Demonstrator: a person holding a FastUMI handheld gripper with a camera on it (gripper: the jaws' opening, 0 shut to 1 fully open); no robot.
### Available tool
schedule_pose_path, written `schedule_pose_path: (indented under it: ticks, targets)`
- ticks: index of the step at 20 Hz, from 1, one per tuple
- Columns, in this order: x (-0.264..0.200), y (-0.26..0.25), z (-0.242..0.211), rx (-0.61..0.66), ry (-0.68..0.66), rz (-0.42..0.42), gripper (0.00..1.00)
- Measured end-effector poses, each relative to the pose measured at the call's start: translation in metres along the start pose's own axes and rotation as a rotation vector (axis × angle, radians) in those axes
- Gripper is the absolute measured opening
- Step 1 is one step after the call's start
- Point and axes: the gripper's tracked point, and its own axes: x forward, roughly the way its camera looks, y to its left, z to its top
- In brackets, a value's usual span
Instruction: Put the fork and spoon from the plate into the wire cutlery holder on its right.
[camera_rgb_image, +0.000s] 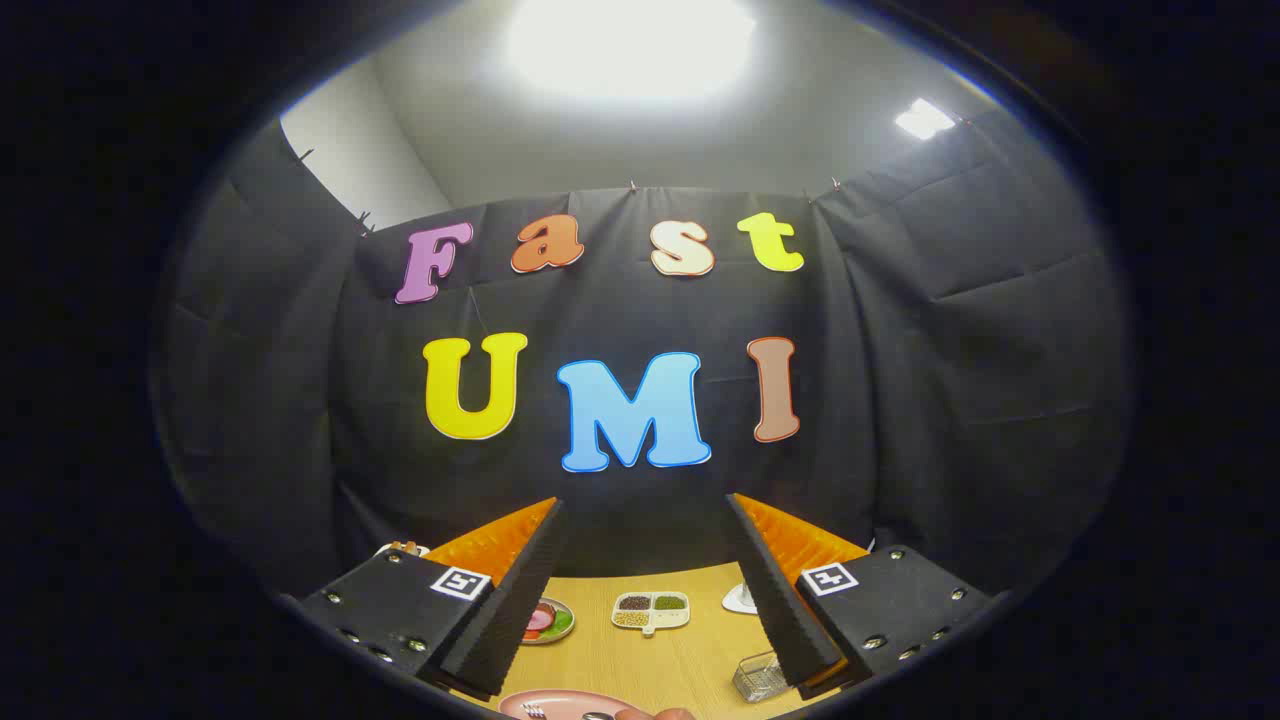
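Fingers spread above the table, plate and wire holder below

Plate (560, 703) sits nearest, a pink one cut off at the near edge of the wooden table (690, 665), below and between the two fingers. On it lie the tines of a fork (534, 711) and, just to its right, the bowl of a spoon (598, 716); both are small and partly hidden, so how they are angled cannot be told. A rounded, skin-toned shape touches the plate's right rim, too little of it visible to identify.

The gripper (650, 600) hangs above the table with its jaws wide apart and nothing between them. Its fingers (520, 600) are black ribbed wedges with orange backs, each carrying a square printed marker on its black mount.

The wire cutlery holder (760, 676) stands on the table to the right of the plate, just beside the tip of the right finger and partly covered by it. It is upright; its contents cannot be made out.

Beyond the fingertips, in the gap between them, lies a divided white dish (651, 611) with four compartments of grains or beans. To its left, half behind the left finger, is a small plate of food (548, 621) with red and green pieces. To the right, against the right finger, stands a white object (739, 598) of unclear shape. Behind the table hangs the black cloth wall (900, 350), with a bright ceiling light (630, 40) overhead.
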Motion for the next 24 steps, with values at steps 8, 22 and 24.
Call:
schedule_pose_path:
  ticks: [8,22,24]
  targets:
    - [0.001,0.006,-0.015,-0.003,0.042,0.016,0.97]
    - [0.002,0.039,-0.105,0.015,0.319,0.132,0.97]
    - [-0.001,0.046,-0.138,-0.001,0.419,0.157,0.97]
